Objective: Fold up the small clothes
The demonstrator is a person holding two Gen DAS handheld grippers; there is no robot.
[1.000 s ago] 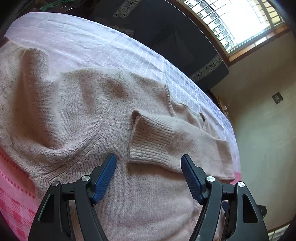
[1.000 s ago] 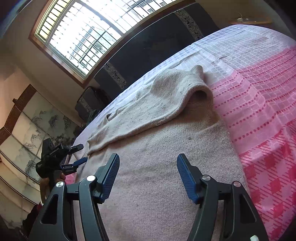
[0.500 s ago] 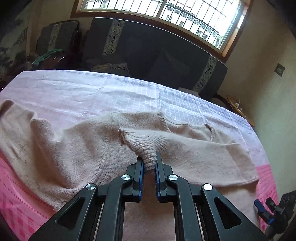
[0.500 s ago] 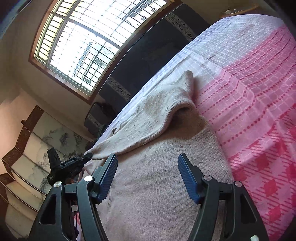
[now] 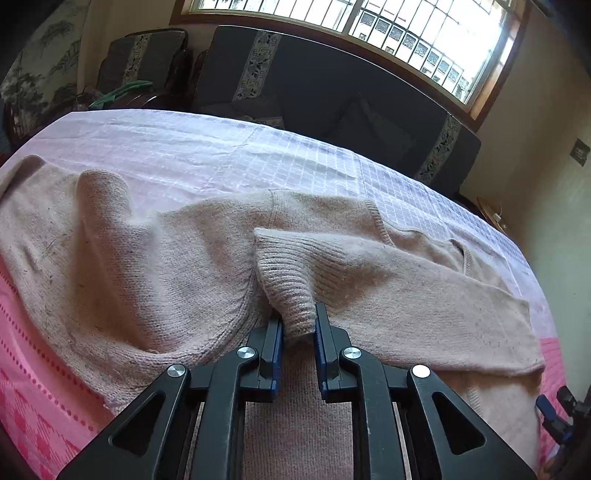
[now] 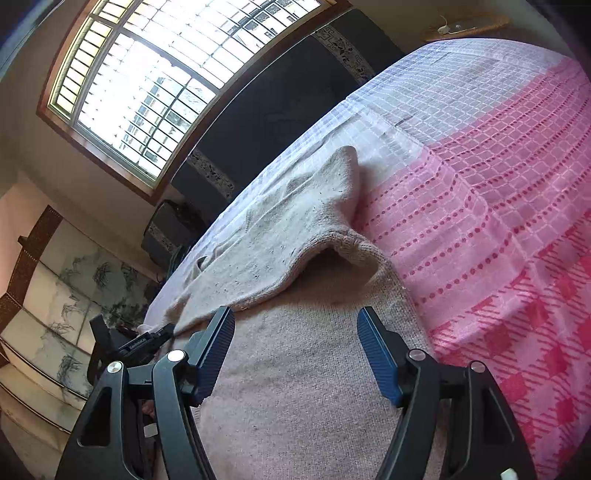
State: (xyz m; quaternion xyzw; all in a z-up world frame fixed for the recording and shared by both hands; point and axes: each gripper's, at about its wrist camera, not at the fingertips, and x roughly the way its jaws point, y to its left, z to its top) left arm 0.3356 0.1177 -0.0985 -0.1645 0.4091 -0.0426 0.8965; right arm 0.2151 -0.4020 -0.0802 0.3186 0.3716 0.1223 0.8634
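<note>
A beige knit sweater (image 5: 155, 266) lies spread on a pink checked cloth (image 5: 177, 147). My left gripper (image 5: 298, 328) is shut on the ribbed cuff (image 5: 291, 291) of a sleeve folded across the body, and lifts it slightly. In the right wrist view the sweater (image 6: 295, 387) fills the foreground, with its other sleeve (image 6: 295, 236) folded over the body. My right gripper (image 6: 295, 354) is open and empty just above the sweater body. The left gripper also shows at the left of the right wrist view (image 6: 147, 341).
The pink cloth (image 6: 498, 221) covers the whole surface and runs to the right. A dark sofa (image 5: 332, 96) stands behind it under a large window (image 5: 406, 29). A painted screen (image 6: 55, 295) stands at the left.
My left gripper closed on the sleeve cuff about half a second ago and still holds it, now slightly raised. My right gripper stayed open and shifted a little over the sweater.
</note>
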